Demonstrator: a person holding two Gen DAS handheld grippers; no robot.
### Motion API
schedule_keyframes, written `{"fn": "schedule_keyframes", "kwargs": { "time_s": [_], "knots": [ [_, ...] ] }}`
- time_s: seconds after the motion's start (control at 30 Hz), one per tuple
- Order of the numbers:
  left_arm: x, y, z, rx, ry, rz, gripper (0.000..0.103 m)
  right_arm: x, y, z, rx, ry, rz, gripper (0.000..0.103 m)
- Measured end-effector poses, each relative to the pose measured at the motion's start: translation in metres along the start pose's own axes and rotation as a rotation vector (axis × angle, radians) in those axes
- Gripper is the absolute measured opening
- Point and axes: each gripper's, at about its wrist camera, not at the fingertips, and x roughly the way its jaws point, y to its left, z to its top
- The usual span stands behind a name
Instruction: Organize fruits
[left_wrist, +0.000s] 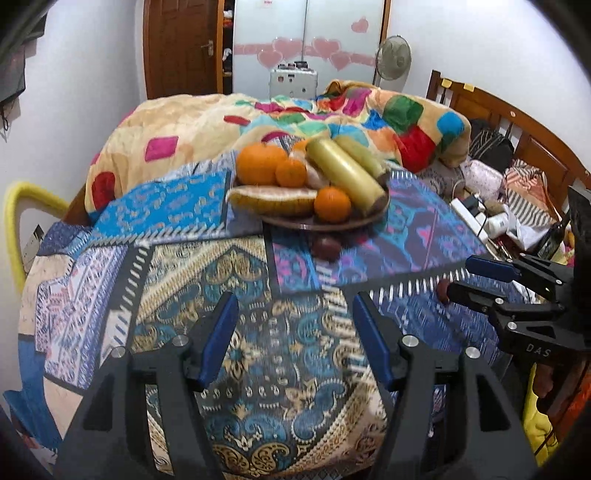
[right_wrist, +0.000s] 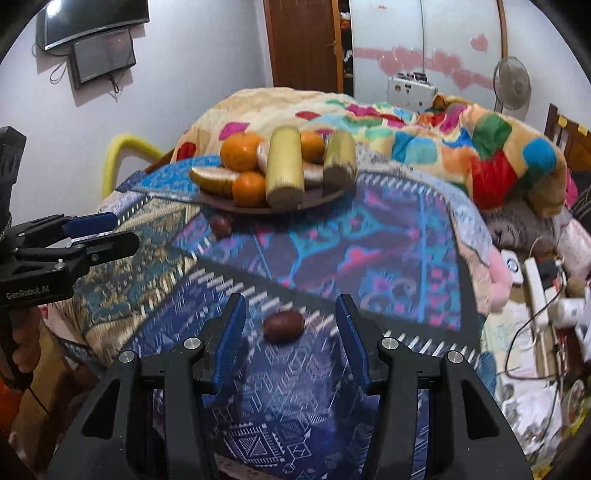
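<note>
A brown plate (left_wrist: 347, 223) (right_wrist: 317, 201) on the patterned bedcover holds oranges (left_wrist: 260, 164) (right_wrist: 242, 151), long yellow fruits (left_wrist: 347, 171) (right_wrist: 284, 166) and a pale wedge (left_wrist: 273, 199). One dark red-brown fruit (left_wrist: 325, 249) (right_wrist: 221, 226) lies on the cloth just in front of the plate. A second (right_wrist: 283, 325) (left_wrist: 442, 291) lies between my right gripper's open fingers. My right gripper (right_wrist: 291, 325) (left_wrist: 458, 277) is open and empty, low over the cloth. My left gripper (left_wrist: 295, 332) (right_wrist: 125, 230) is open and empty, short of the plate.
A colourful blanket (left_wrist: 332, 114) is bunched behind the plate. Cables, a power strip (right_wrist: 535, 280) and clutter lie at the bed's right side by the wooden headboard (left_wrist: 517, 122). A yellow padded rail (left_wrist: 14, 221) stands at the left.
</note>
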Motion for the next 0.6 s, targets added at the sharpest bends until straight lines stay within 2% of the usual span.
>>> {"fn": "schedule_keyframes", "kwargs": {
  "time_s": [0.07,0.13,0.17,0.23,0.3,0.6],
  "knots": [
    [0.004,0.0,-0.003,0.006,0.013,-0.001,0.064,0.005,-0.001,-0.004,0.0,0.017,0.005,0.047],
    [0.009,-0.002,-0.006,0.012,0.026,-0.002,0.064,0.009,-0.001,-0.007,0.001,0.026,0.003,0.042],
    [0.011,-0.002,-0.007,0.014,0.031,-0.003,0.064,0.01,0.0,-0.009,-0.001,0.029,0.0,0.036],
    [0.016,-0.004,-0.007,0.018,0.043,-0.008,0.064,0.011,0.0,-0.01,-0.007,0.025,-0.002,0.033],
    [0.022,-0.005,-0.005,0.024,0.052,-0.01,0.064,0.012,0.001,-0.011,-0.02,0.024,0.012,0.021],
    [0.046,-0.011,0.014,0.025,0.072,-0.027,0.064,0.008,-0.004,-0.002,-0.026,-0.009,0.023,0.018]
  ]
}}
